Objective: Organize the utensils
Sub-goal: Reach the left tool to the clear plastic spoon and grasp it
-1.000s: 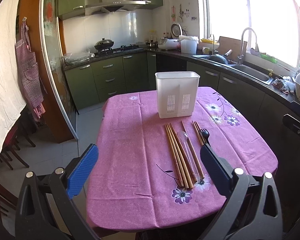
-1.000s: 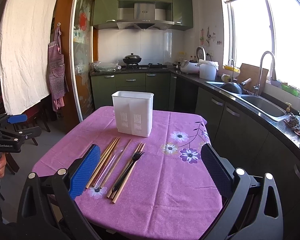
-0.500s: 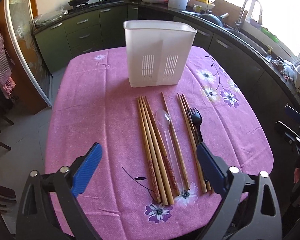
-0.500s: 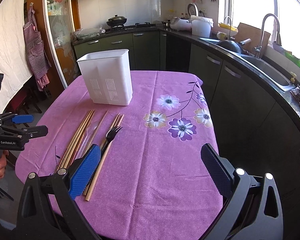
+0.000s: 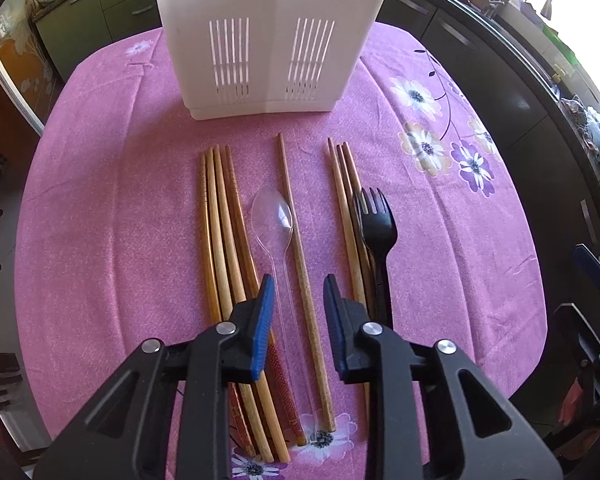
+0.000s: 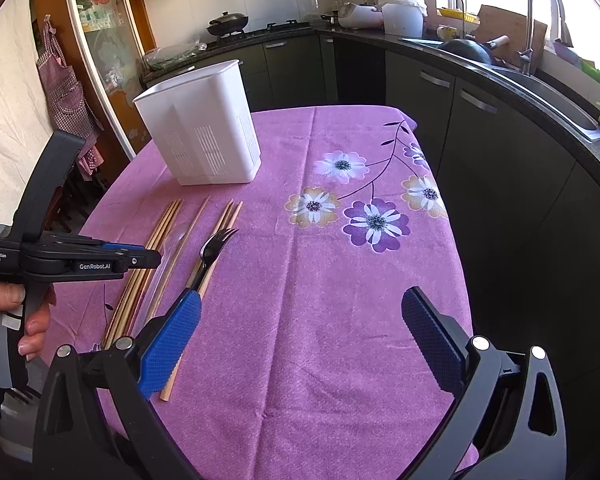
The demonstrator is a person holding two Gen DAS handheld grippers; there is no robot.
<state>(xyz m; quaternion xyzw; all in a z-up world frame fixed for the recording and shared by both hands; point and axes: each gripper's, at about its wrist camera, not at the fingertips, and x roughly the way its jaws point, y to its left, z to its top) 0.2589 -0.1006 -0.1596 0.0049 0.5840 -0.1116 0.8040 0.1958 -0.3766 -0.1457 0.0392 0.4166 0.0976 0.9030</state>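
The left gripper (image 5: 296, 300), low in the middle of its own view, has just been closing its jaws to a narrow gap. The clear spoon's (image 5: 274, 220) handle and a single chopstick (image 5: 300, 240) run between the pads, but nothing looks pinched yet. The right gripper (image 6: 300, 344) hangs spread wide over bare pink tablecloth (image 6: 340, 300), holding nothing.

Nothing seems sorted so far. Every utensil I can see lies flat on the cloth, and the white utensil holder (image 5: 266, 36) stands at the top of the frame; I cannot see inside it.

I count four chopsticks (image 5: 220, 220) bunched on the left, one alone mid-frame, three more (image 5: 346, 200) on the right, one clear spoon and one black fork (image 5: 374, 224).
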